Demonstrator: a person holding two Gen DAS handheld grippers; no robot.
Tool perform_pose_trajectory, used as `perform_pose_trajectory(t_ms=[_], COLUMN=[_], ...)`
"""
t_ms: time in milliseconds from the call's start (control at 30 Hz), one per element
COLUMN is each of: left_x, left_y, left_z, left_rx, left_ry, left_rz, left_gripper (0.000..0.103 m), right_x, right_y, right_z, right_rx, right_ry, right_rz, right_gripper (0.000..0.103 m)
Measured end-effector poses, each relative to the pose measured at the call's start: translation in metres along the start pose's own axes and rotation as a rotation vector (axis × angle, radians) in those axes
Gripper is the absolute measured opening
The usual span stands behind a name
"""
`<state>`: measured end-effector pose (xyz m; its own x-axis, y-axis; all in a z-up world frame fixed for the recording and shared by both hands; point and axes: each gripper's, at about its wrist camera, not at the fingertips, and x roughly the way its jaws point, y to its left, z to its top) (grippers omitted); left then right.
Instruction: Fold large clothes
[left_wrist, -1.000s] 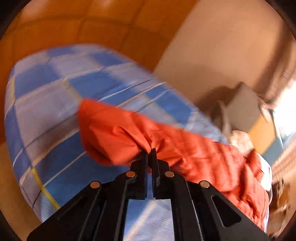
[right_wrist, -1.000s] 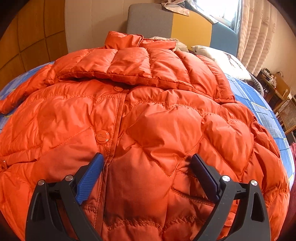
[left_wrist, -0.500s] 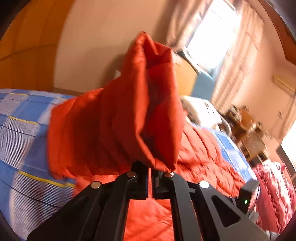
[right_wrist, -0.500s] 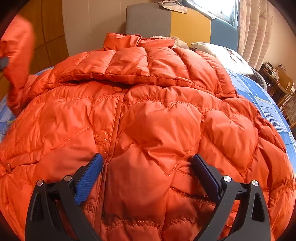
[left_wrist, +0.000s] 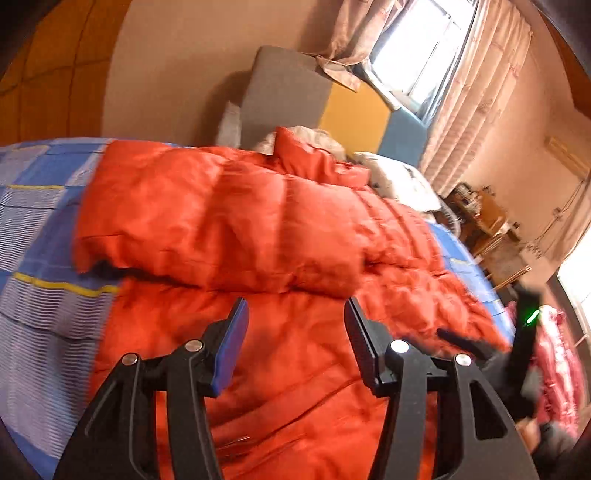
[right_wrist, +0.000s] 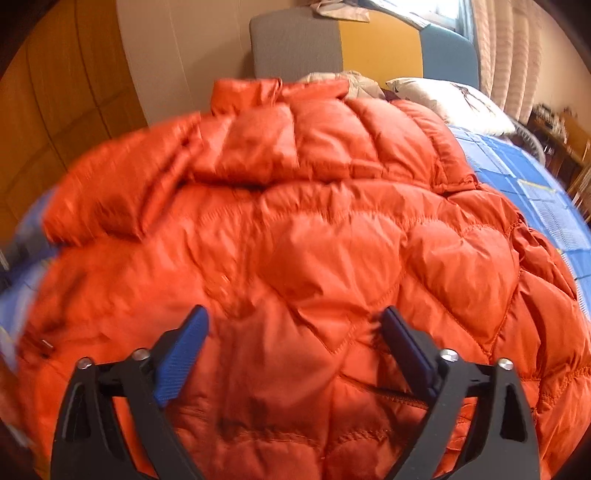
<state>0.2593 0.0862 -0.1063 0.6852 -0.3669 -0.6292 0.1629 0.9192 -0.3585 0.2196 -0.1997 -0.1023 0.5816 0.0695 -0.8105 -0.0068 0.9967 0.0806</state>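
Note:
An orange quilted puffer jacket (left_wrist: 295, 369) lies front up on a bed with a blue checked sheet (left_wrist: 37, 229). Its sleeve (left_wrist: 221, 229) lies folded across the chest. My left gripper (left_wrist: 295, 306) hovers just short of the sleeve's cuff edge; its jaws are opening and nothing is between the pads. In the right wrist view the jacket (right_wrist: 351, 240) fills the frame, with the folded sleeve (right_wrist: 129, 195) at the upper left. My right gripper (right_wrist: 294, 314) stands wide over the lower front near the placket; its jaws are closing slightly, pads apart from the fabric.
A grey, yellow and blue headboard (left_wrist: 288, 92) and a white pillow (left_wrist: 399, 177) lie beyond the collar. Curtains and a bright window (left_wrist: 480, 92) are at the right, with wooden furniture (left_wrist: 484, 218) and a pink cloth (left_wrist: 554, 354) beside the bed. Bare sheet (right_wrist: 535, 177) shows right of the jacket.
My left gripper swung the sleeve up from the sheet and over onto the jacket's chest, then opened and let it go. The right gripper stayed in place, jaws slightly narrower.

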Motion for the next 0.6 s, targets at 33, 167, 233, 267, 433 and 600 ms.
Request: perform_pose_trajectory(t_ms=[33, 167, 233, 267, 433, 600], left_x=[-0.001, 0.000, -0.001, -0.001, 0.005, 0.010], left_y=[0.004, 0.016, 0.022, 0.024, 0.019, 0.015], left_z=[-0.002, -0.010, -0.012, -0.014, -0.016, -0.014], left_rx=[0.000, 0.007, 0.008, 0.011, 0.045, 0.081], left_ry=[0.005, 0.021, 0.020, 0.019, 0.020, 0.026], left_rz=[0.023, 0.096, 0.110, 0.114, 0.127, 0.133], left_gripper=[0.053, 0.053, 0.053, 0.054, 0.055, 0.056], right_x=[-0.004, -0.008, -0.004, -0.002, 0.027, 0.042], right_y=[0.001, 0.020, 0.035, 0.039, 0.063, 0.072], right_z=[0.006, 0.027, 0.039, 0.043, 0.062, 0.070], right_rx=[0.022, 0.045, 0.050, 0.056, 0.097, 0.089], right_ry=[-0.011, -0.020, -0.011, -0.007, 0.063, 0.090], right_rz=[0.040, 0.179, 0.242, 0.263, 0.365, 0.385], right_gripper=[0.083, 0.075, 0.073, 0.073, 0.064, 0.013])
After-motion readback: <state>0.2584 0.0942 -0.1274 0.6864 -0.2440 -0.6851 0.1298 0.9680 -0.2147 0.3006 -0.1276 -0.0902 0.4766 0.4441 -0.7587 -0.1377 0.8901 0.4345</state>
